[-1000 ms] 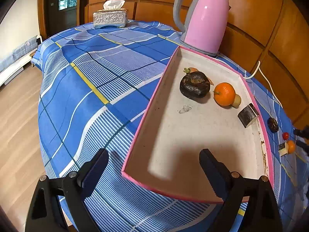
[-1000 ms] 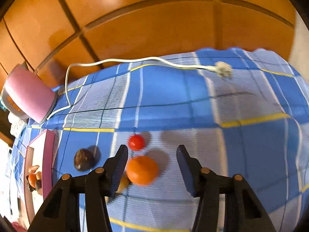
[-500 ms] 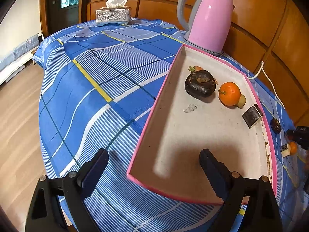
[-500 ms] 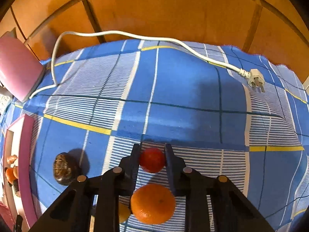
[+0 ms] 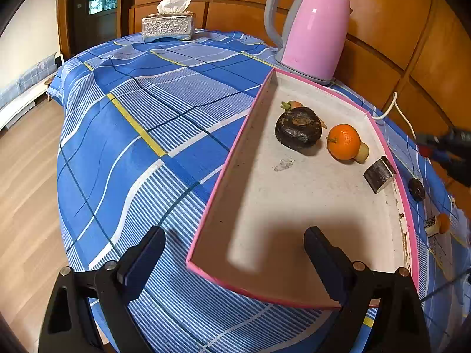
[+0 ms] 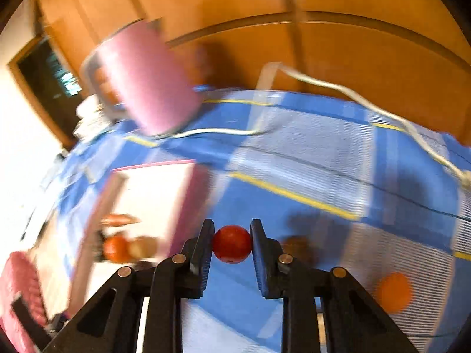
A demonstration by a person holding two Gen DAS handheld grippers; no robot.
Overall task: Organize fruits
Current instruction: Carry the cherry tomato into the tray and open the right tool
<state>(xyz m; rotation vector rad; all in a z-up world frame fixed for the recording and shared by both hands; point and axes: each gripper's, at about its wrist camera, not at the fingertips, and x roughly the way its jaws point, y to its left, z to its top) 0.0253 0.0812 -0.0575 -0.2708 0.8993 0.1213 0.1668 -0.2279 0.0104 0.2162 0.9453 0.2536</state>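
My right gripper (image 6: 232,242) is shut on a small red fruit (image 6: 232,244), carried above the blue checked cloth beside the pink-rimmed tray (image 6: 188,206). In the left wrist view that gripper (image 5: 426,150) shows blurred at the right edge with the red fruit (image 5: 424,152). My left gripper (image 5: 234,253) stands open over the tray's near end (image 5: 265,235), with nothing between its fingers. Inside the tray lie a dark round fruit (image 5: 298,128), an orange (image 5: 343,141) and a dark cut piece (image 5: 379,174). Outside it on the cloth lie a dark nut-like fruit (image 5: 416,189) and a small orange fruit (image 5: 443,222).
A pink kettle (image 5: 312,32) stands behind the tray, its white cord (image 6: 368,103) trailing across the cloth toward the wood-panelled wall. A tissue box (image 5: 168,26) sits at the far end of the table. The table edge drops to wooden floor at the left.
The right gripper closed on the small red fruit, lifted it and swung left toward the tray, rolling as it went. The left gripper stayed where it was.
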